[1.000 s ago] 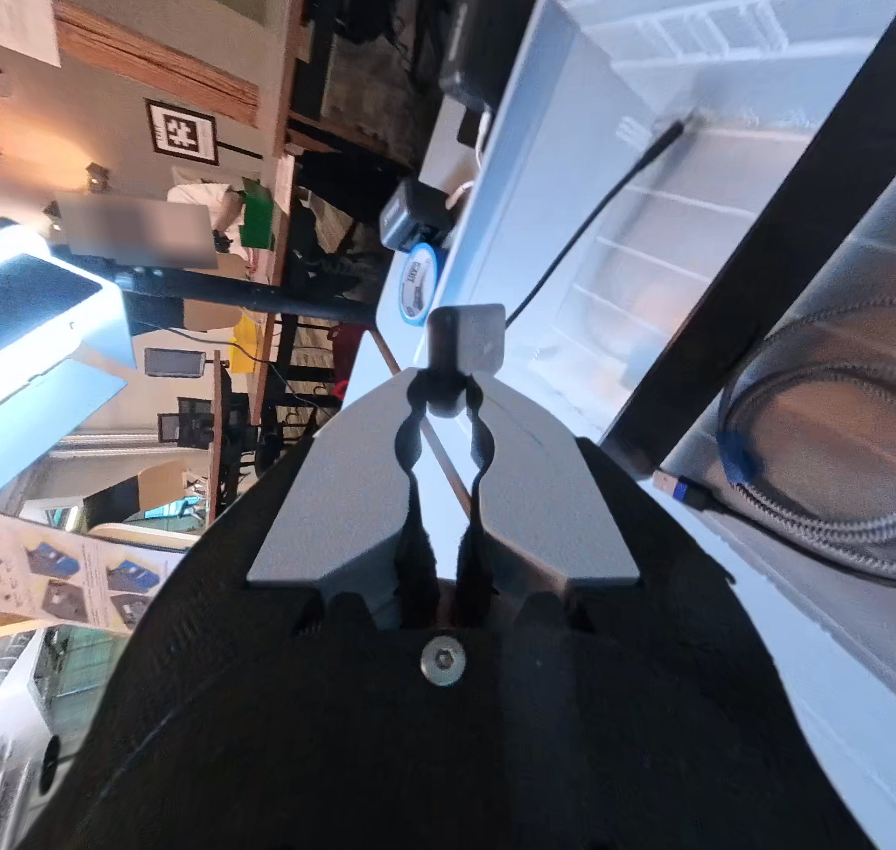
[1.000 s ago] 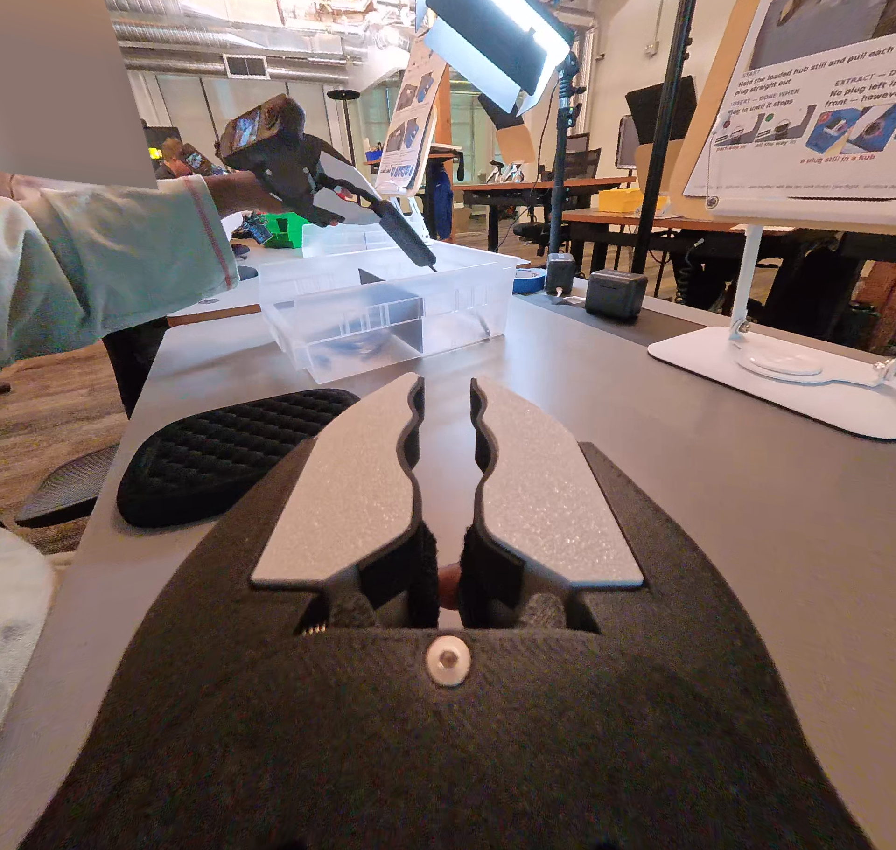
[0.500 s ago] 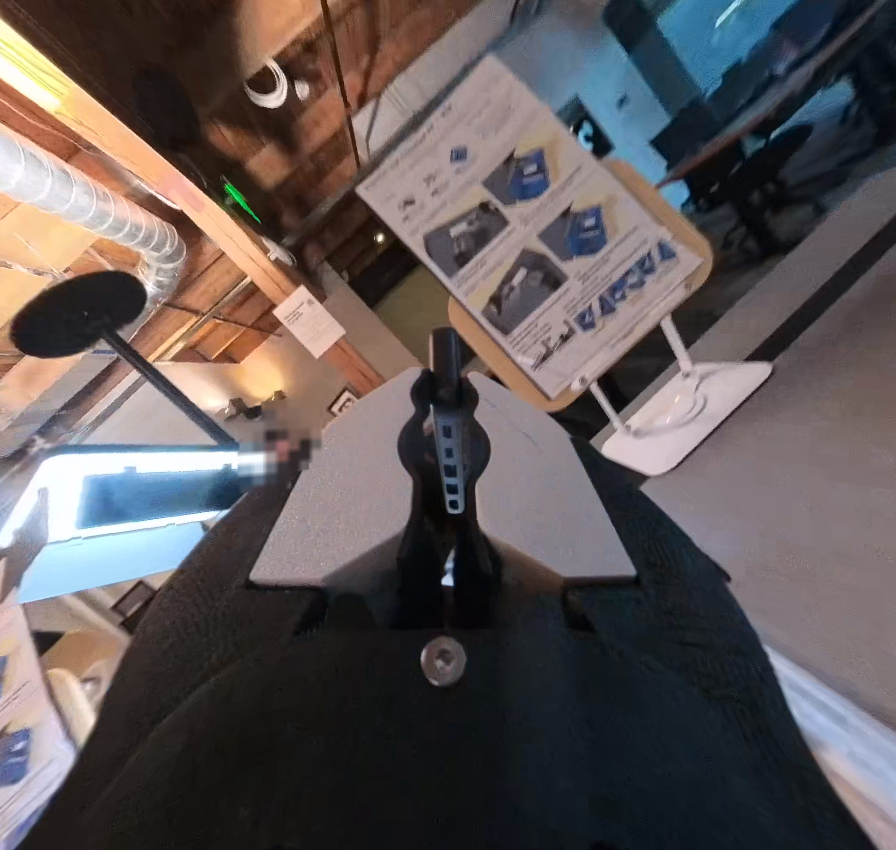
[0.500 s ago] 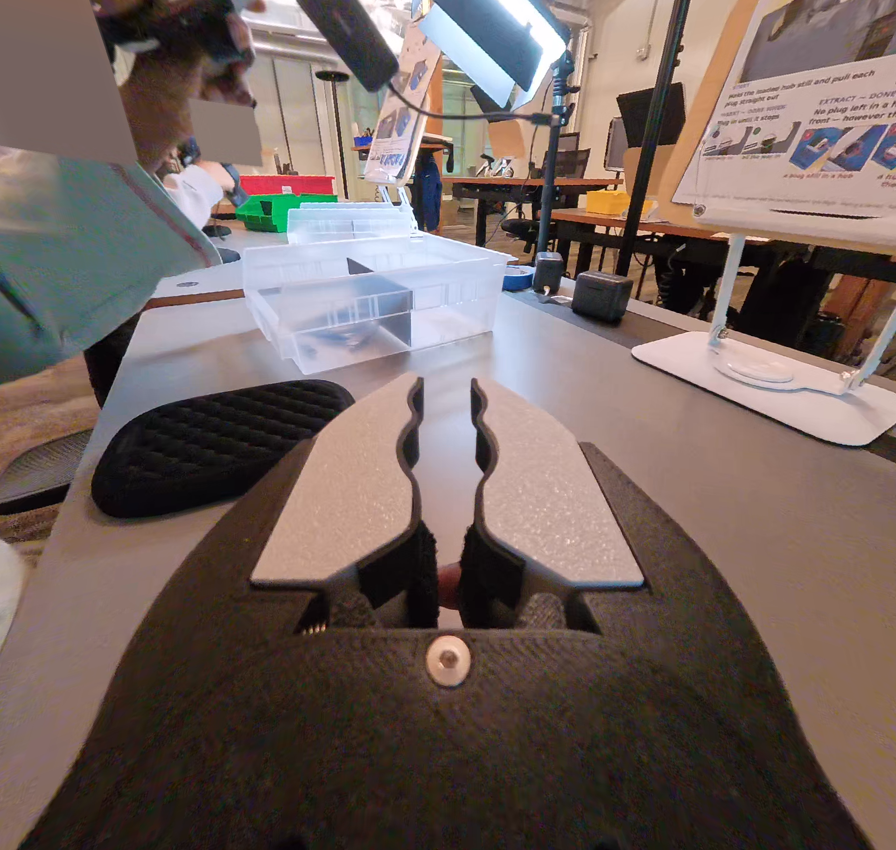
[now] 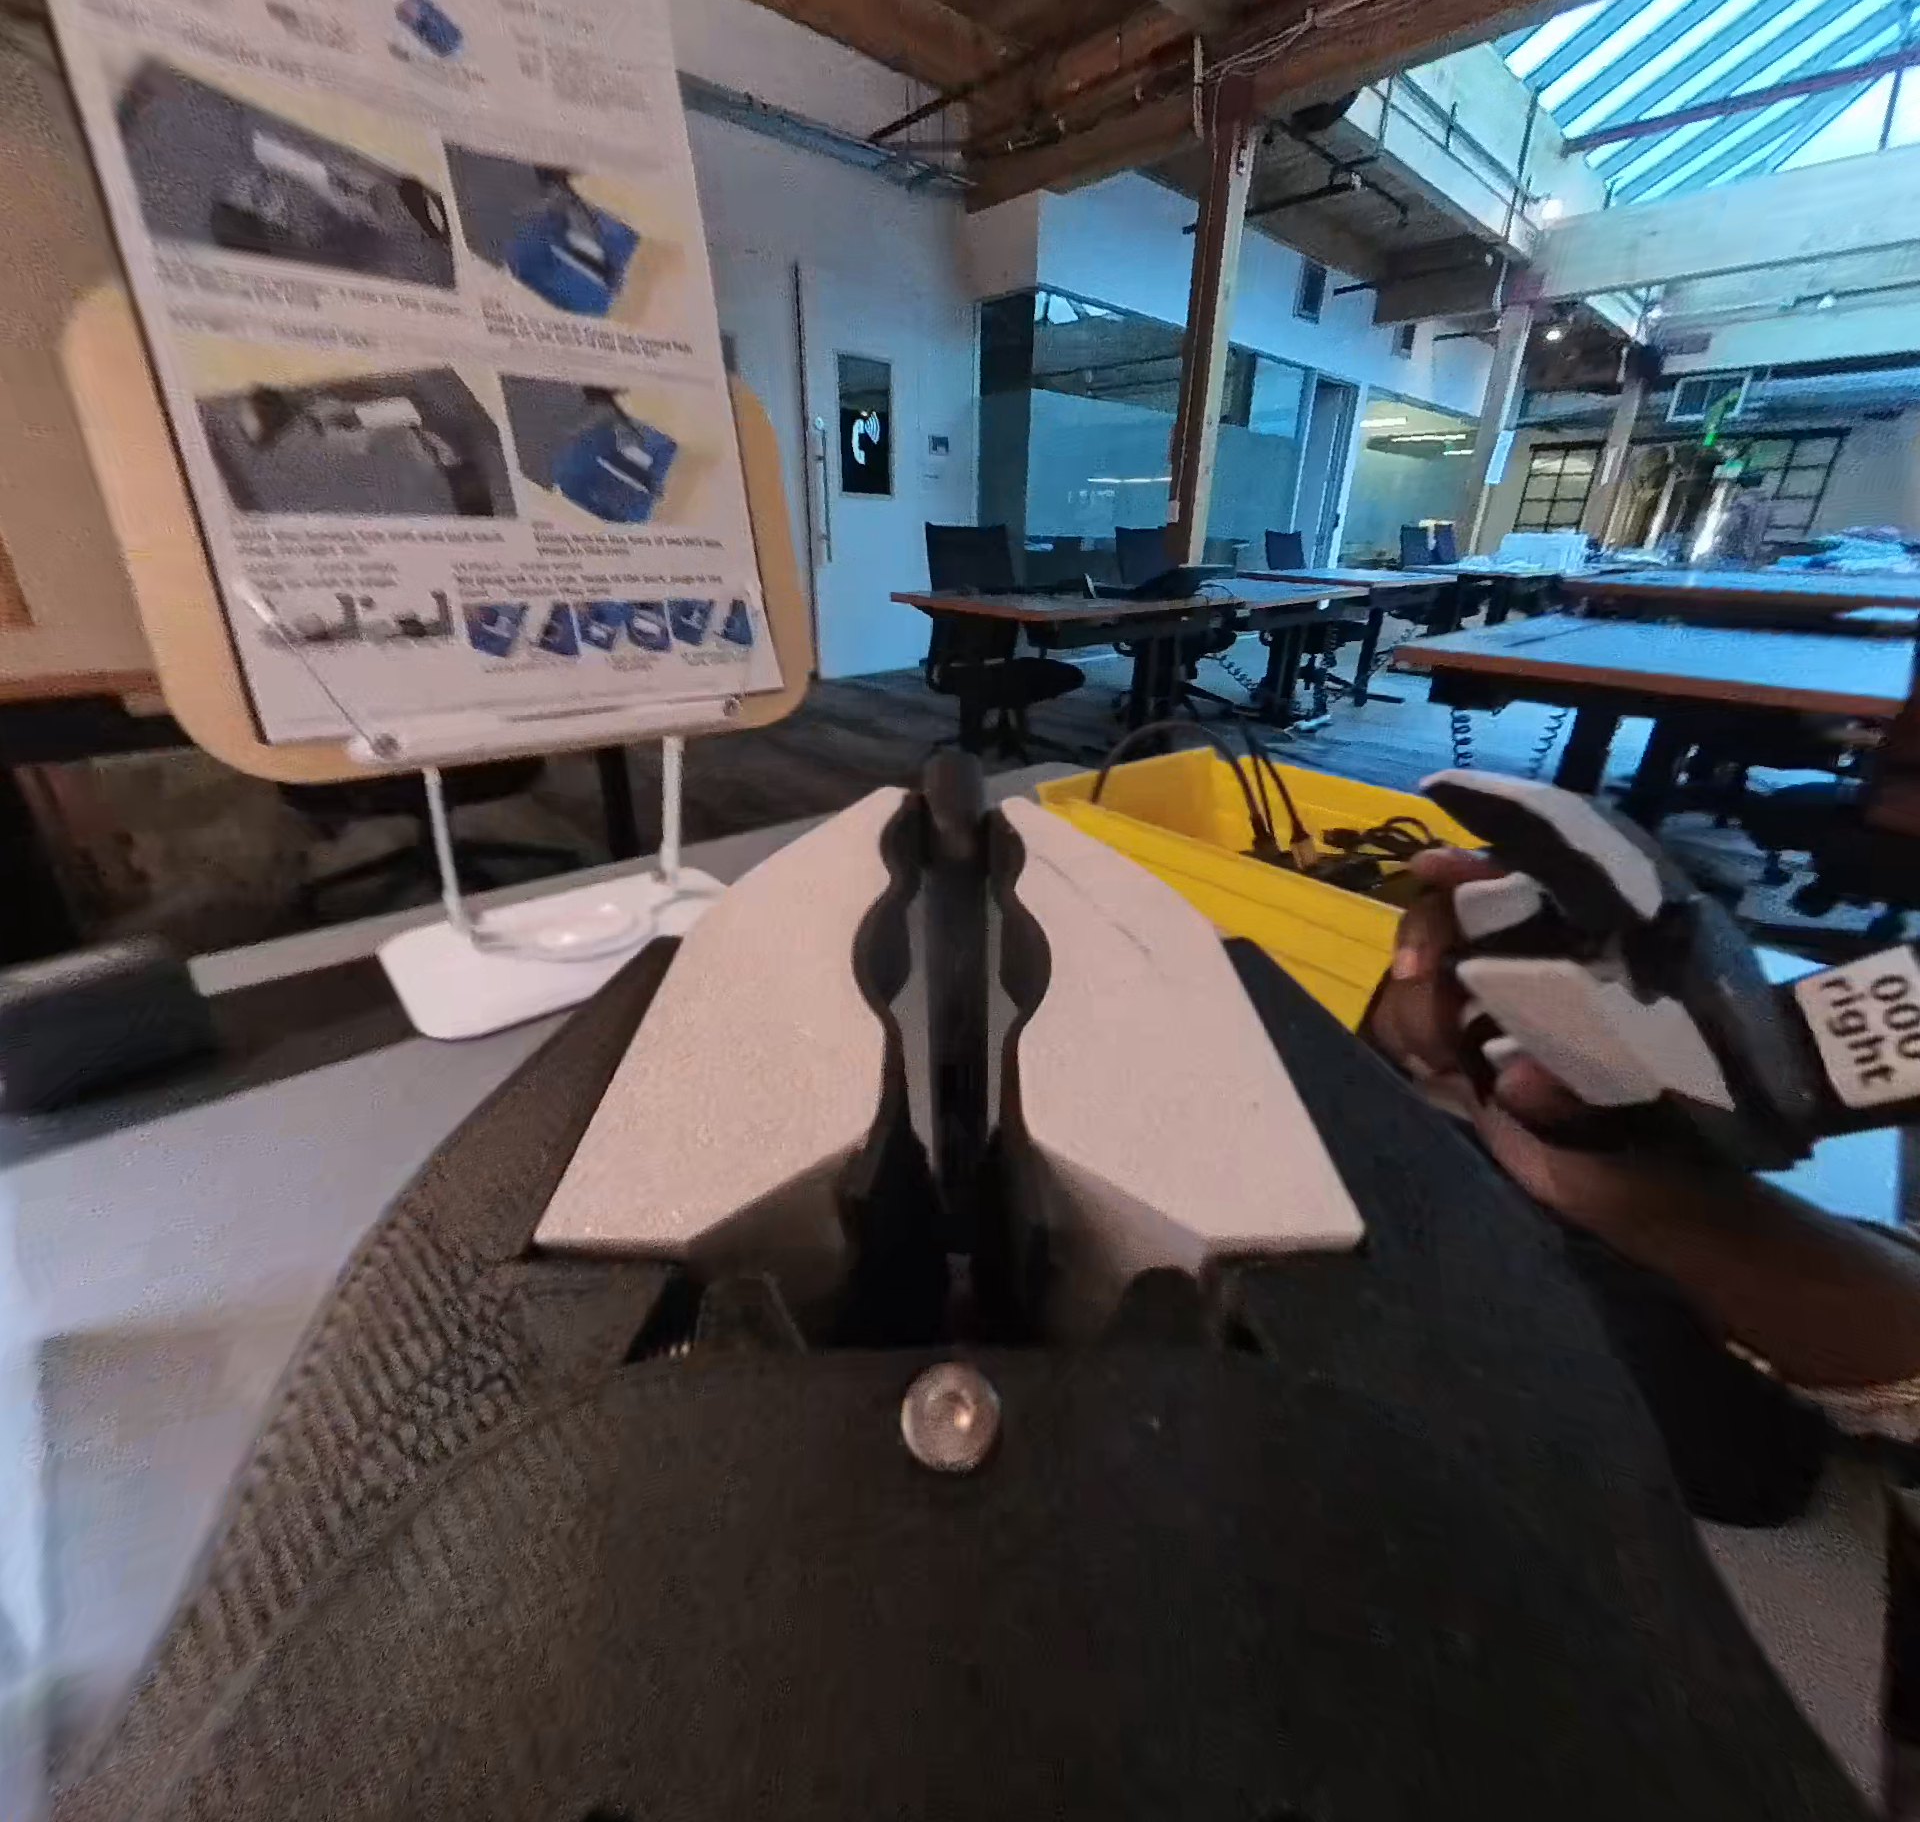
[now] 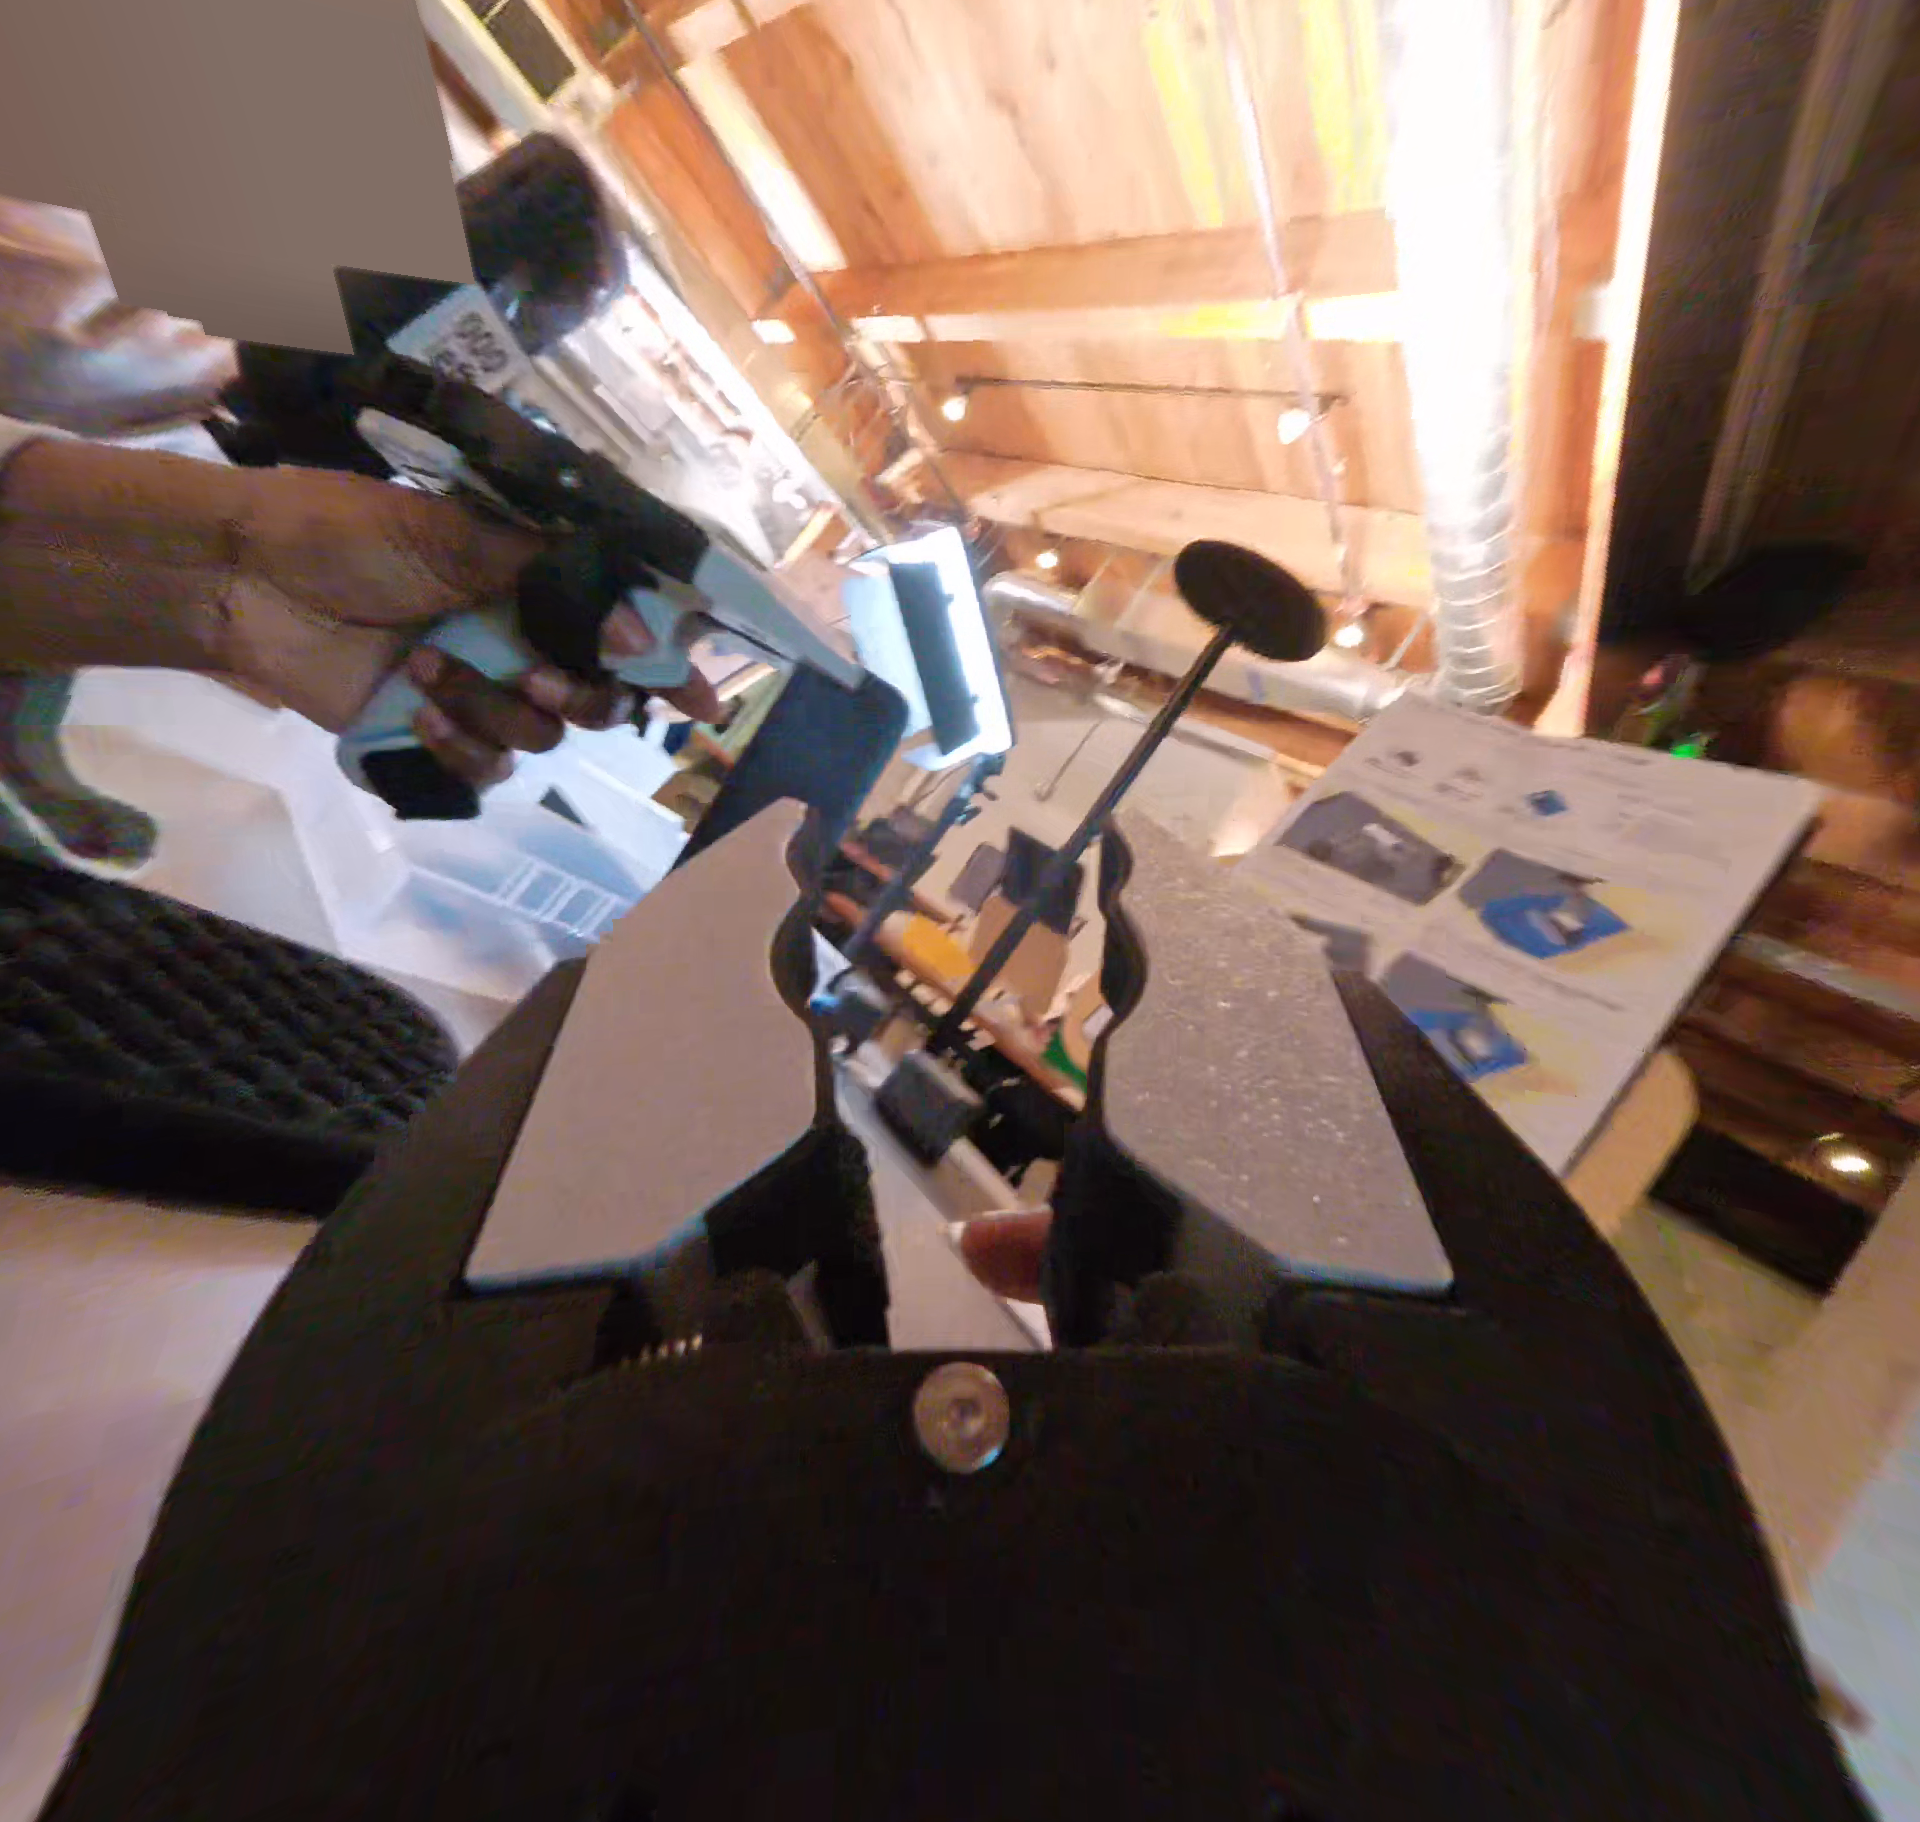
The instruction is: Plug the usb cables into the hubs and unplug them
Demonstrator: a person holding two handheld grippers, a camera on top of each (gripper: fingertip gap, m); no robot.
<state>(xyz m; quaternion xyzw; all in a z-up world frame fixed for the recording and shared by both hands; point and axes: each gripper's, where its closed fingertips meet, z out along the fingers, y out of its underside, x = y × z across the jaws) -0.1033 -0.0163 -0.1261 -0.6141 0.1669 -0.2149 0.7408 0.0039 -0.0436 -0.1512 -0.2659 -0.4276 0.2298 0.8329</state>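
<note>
Where the grey tabletop (image 5: 239,1180) runs bare to its far edge, with white-footed instruction board (image 5: 436,318) left and yellow plastic bin (image 5: 1226,868) of dark cables right: left gripper (image 5: 954,816) clamped on slim black usb hub (image 5: 951,941), edge-on between the jaws. Swung off the ceiling seen half a second ago, now level with the desk. Only in right wrist view: right gripper (image 6: 956,837) tilted upward, jaws parted wider than before, nothing between; clear plastic bin (image 6: 468,868) behind.
</note>
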